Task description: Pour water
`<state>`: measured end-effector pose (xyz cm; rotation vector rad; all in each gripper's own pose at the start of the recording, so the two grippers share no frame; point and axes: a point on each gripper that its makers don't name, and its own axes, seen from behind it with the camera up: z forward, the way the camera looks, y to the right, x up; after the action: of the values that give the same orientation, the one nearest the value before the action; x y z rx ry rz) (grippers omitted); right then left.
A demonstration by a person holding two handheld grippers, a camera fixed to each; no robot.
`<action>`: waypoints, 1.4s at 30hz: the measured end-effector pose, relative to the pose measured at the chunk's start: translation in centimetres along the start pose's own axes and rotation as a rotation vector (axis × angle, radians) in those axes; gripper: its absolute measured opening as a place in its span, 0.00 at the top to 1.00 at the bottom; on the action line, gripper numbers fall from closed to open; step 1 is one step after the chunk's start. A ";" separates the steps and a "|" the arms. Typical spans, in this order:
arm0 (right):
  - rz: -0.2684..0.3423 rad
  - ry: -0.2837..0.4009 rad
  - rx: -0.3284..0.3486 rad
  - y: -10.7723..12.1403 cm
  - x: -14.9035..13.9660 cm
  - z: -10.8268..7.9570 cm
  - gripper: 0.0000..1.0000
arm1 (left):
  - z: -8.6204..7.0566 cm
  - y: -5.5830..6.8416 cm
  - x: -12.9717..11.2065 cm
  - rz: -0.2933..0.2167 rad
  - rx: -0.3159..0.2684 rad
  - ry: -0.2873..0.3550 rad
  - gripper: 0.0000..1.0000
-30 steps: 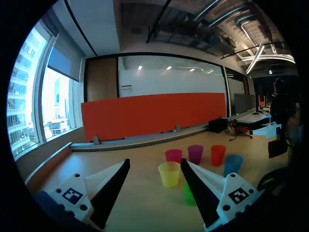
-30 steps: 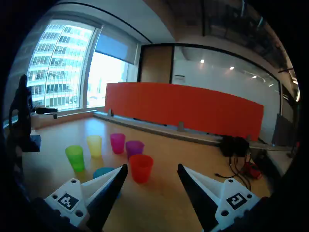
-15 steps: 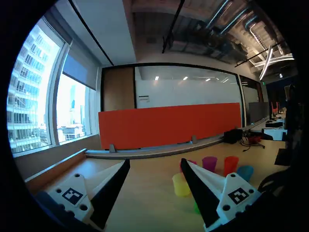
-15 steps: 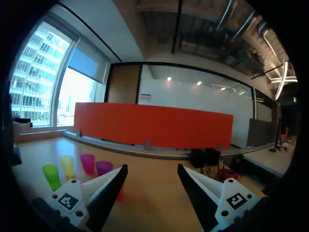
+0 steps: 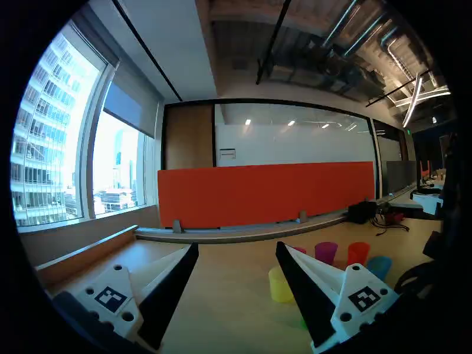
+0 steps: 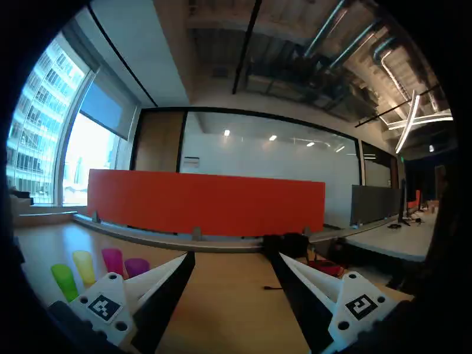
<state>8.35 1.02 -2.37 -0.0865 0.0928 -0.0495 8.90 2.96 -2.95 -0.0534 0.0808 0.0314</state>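
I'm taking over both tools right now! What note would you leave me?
Left tool: open, empty. Right tool: open, empty.
Upright on the wooden table: yellow cup, purple cup, orange cup, blue cup, green cup, pink cup.
Done: nothing grasped, no pouring seen.
Left: pick up a cup and pour into another; I cannot tell whether any holds water.
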 end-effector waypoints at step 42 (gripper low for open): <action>0.021 -0.038 0.001 -0.9 -1.3 -0.5 0.00 | 1.3 -1.5 -6.7 -0.038 0.043 -0.022 0.02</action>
<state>6.93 0.11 -2.71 -0.0850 0.0557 -0.0269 2.41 1.36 -1.02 -0.0118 0.0586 -0.0080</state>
